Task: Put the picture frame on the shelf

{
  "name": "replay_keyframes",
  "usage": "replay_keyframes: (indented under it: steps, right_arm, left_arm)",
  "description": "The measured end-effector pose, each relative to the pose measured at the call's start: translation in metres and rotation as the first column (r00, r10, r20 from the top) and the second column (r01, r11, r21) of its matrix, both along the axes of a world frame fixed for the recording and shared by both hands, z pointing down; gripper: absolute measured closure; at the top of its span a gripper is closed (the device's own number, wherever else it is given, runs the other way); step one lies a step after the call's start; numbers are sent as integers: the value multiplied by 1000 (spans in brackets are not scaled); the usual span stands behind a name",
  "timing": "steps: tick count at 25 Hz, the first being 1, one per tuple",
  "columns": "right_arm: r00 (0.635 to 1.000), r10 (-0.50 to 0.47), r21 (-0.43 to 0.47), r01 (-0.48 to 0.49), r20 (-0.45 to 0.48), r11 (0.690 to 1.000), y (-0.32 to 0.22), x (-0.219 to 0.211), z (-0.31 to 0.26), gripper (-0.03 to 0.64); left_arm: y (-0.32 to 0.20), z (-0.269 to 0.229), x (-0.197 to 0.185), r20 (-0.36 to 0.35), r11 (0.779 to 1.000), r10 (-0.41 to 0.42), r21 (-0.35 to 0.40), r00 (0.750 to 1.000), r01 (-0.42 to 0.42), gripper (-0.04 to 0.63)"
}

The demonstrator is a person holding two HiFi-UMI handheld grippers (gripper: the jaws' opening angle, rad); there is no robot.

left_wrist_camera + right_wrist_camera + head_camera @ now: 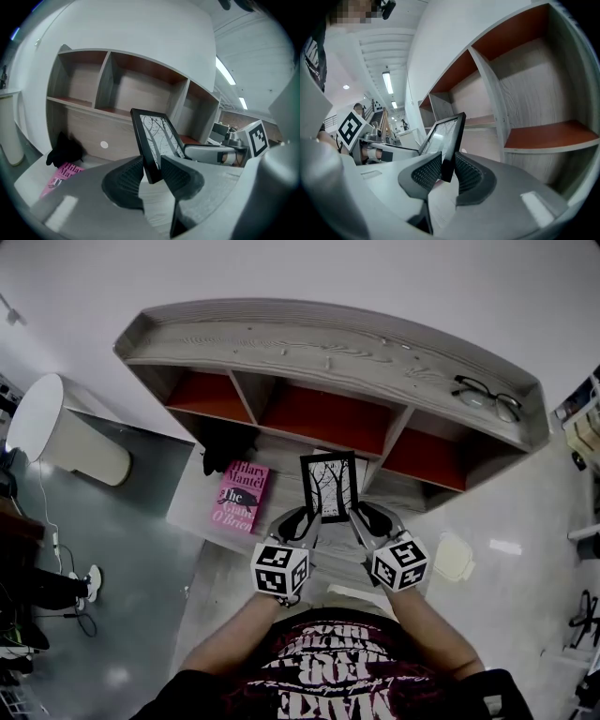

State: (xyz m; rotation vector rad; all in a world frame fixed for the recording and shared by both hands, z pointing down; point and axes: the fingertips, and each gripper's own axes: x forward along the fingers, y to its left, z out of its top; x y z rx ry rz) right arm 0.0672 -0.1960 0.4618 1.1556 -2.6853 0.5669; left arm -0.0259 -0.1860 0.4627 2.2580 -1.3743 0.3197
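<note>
Tools: you are pinching the picture frame [329, 486] with left tool [302, 519] and right tool [367, 517].
Ahead of tools: shelf [319, 343] is standing against a white wall [281, 268].
Left of tools: pink book [244, 495] is lying on the bench [199, 486].

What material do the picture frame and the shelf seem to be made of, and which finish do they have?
Picture frame: a thin black border, smooth and matte, likely painted wood or plastic; the look does not settle which. Shelf: pale grey boards with clear wood grain lines, probably laminated board rather than solid wood; the floors inside its compartments are plain, smooth red-orange.
</note>
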Motion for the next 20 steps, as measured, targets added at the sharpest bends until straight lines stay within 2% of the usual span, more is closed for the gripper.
replay_keyframes:
  steps: [6,11,20]
  right_arm:
    - [1000,4,16,-5,19,1000,-13,10,-11,515]
    - [999,42,16,-42,18,999,-24,14,-14,514]
    - [987,160,7,-160,13,987,-48,4,-19,511]
  left_arm:
    - [-13,-16,10,22,999,3,43,1000,-4,475]
    - [-27,-20,13,-5,999,16,40,1000,-16,475]
    - [-60,-27,3,-14,990,132,45,991,-131,475]
